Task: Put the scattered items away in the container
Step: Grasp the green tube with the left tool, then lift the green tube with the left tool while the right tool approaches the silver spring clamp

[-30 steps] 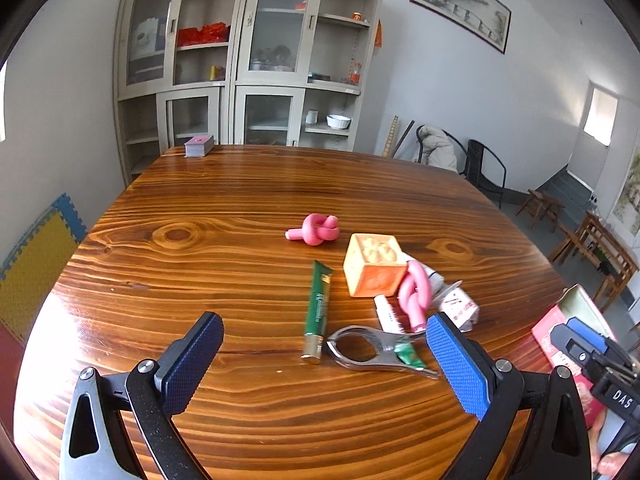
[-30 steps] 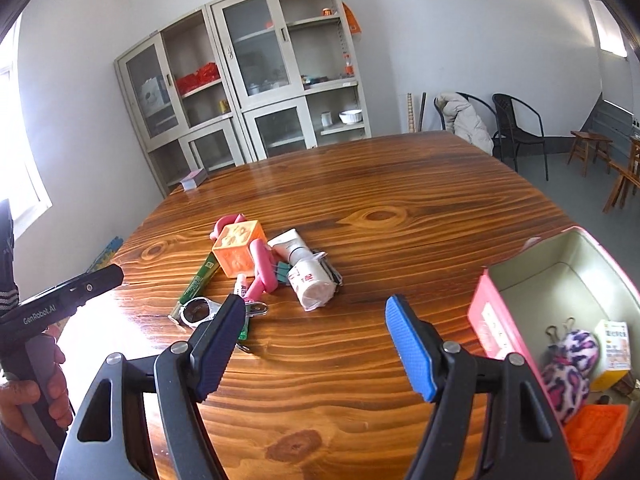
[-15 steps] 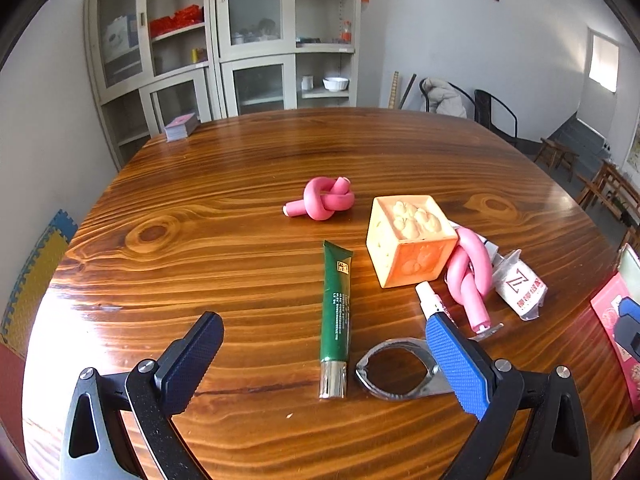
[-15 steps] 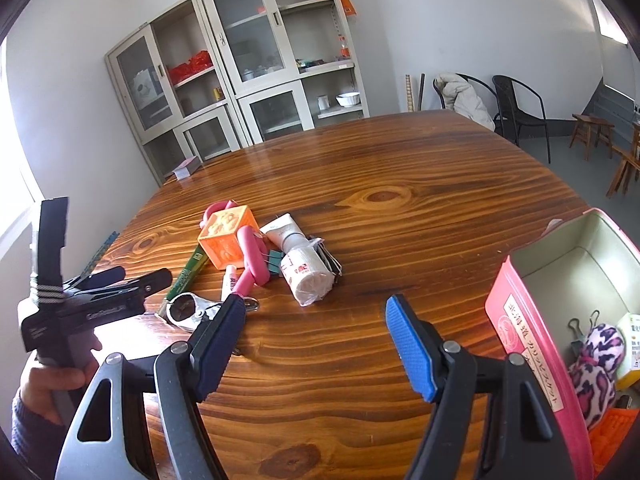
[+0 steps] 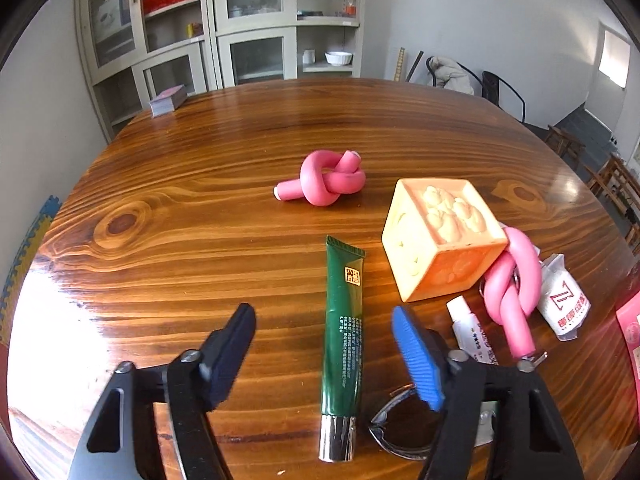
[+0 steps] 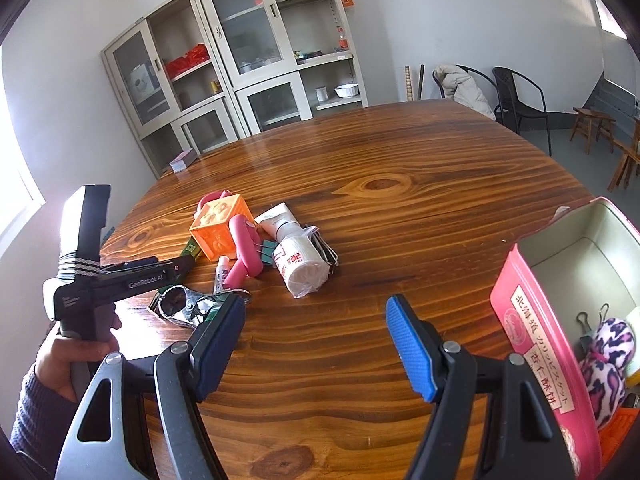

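Closing in: the left gripper (image 5: 324, 344) points down at the table, its jaws narrowing on either side of a green tube (image 5: 343, 344) that lies flat between them; the pads do not yet touch it.
Green tube: it lies lengthwise toward the camera, silver cap nearest, crimped end toward the table's middle.
Beside the left gripper: a pair of metal-framed glasses (image 5: 394, 428) lies partly under the blue-padded finger (image 5: 416, 360), just right of the tube's cap.
Left hand: seen from the right wrist view, a hand (image 6: 74, 354) in a dark knit sleeve grips the tool's handle at the table's edge.
Right gripper: the right gripper (image 6: 314, 344) hovers over bare wood, jaws standing apart with nothing between them.
Scattered pile: an orange cube (image 5: 440, 236) sits right of the tube; a pink knotted foam roller (image 5: 512, 280) leans against it, with a small white tube (image 5: 470, 332) and a white wrapped packet (image 5: 562, 300) alongside.
Farther off: a second pink knotted roller (image 5: 326, 182) lies alone beyond the tube.
Container: the pink tin (image 6: 532, 324) stands open at the right gripper's right, well apart from the pile, holding a leopard-print plush item (image 6: 608, 364) and a black binder clip (image 6: 590, 320).
Setting: a round wooden table (image 5: 200, 208), with a grey glass-door cabinet (image 5: 224, 24) against the far wall.
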`<control>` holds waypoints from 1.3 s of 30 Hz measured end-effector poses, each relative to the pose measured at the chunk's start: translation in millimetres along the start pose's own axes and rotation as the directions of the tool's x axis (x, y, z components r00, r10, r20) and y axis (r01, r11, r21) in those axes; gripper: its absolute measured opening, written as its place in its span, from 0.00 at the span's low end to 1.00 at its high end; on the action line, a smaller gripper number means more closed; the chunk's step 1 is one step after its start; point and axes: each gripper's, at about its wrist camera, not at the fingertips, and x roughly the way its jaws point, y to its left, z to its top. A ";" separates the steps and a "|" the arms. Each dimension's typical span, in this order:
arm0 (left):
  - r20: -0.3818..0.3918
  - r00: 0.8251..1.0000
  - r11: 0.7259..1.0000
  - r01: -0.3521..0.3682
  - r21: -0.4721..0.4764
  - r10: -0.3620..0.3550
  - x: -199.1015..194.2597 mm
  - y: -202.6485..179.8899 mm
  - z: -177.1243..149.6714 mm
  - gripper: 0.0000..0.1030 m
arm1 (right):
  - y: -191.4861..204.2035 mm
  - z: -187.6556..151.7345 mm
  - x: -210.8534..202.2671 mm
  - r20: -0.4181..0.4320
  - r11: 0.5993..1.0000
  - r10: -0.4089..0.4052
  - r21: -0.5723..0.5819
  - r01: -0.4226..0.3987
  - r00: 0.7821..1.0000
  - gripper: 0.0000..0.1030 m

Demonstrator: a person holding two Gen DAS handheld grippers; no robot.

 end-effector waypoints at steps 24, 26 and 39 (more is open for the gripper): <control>0.042 0.998 0.998 -0.037 -0.046 0.039 -17.2 27.9 -12.6 0.21 | 11.4 -6.3 10.9 -0.035 0.999 -0.015 -0.038 0.013 0.999 0.74; 0.060 0.997 0.997 -0.040 -0.062 0.043 -24.8 33.1 -13.2 0.21 | 12.1 -5.6 11.9 -0.034 0.999 -0.017 -0.041 0.015 0.999 0.74; 0.169 0.986 0.994 0.006 -0.106 0.012 -78.5 45.6 -17.3 0.21 | 33.9 0.4 30.5 -0.081 0.996 0.041 -0.080 -0.048 0.996 0.74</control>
